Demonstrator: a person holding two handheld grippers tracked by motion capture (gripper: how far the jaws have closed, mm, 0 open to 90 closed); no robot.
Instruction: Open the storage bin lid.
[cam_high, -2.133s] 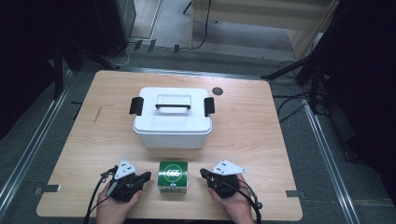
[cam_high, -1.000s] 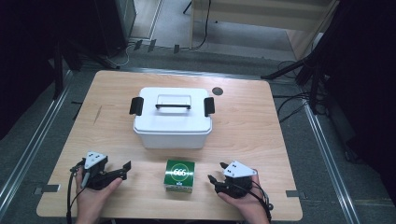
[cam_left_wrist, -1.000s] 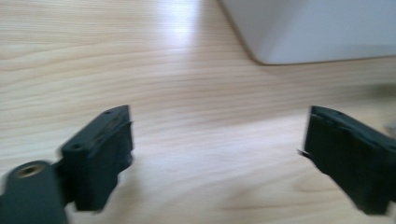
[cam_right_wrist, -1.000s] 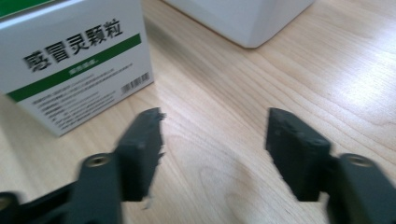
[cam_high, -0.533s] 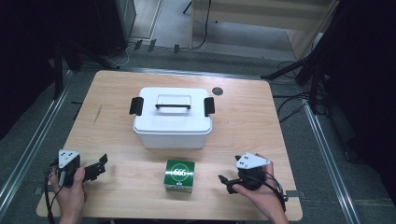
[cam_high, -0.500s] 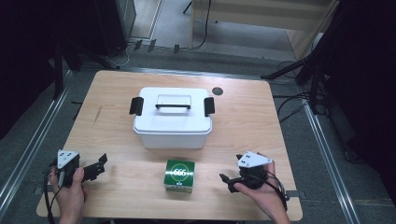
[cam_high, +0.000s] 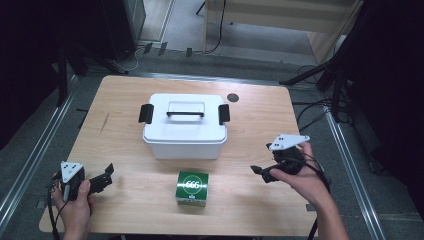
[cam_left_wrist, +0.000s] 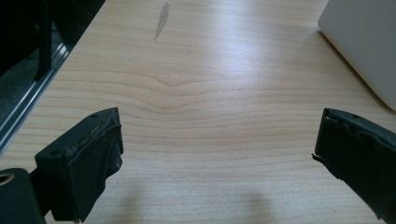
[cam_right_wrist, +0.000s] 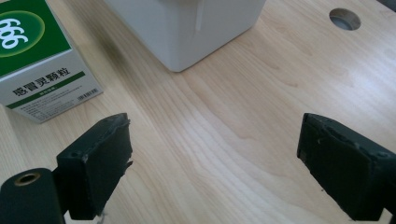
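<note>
A white lidded storage box (cam_high: 184, 126) with black side latches and a black-edged handle stands mid-table. In front of it lies a green and white medicine carton (cam_high: 192, 188) marked 666. My left gripper (cam_high: 101, 177) rests near the table's front left corner, open, with bare wood between its jaws (cam_left_wrist: 215, 154). My right gripper (cam_high: 261, 172) hovers at the right, lifted a little off the table and pointing left toward the carton; it is open and holds nothing. In the right gripper view the carton (cam_right_wrist: 39, 60) lies at upper left and the box corner (cam_right_wrist: 187, 28) ahead.
A round cable hole (cam_high: 232, 97) sits in the table behind the box. Metal rails run along both table sides (cam_high: 30, 160). Wooden furniture and cables stand on the floor beyond the far edge. Bare wood stretches to either side of the carton.
Both grippers have moved apart from beside the carton: the left to the front left corner, the right out to the right and upward. The carton and box stay put.
</note>
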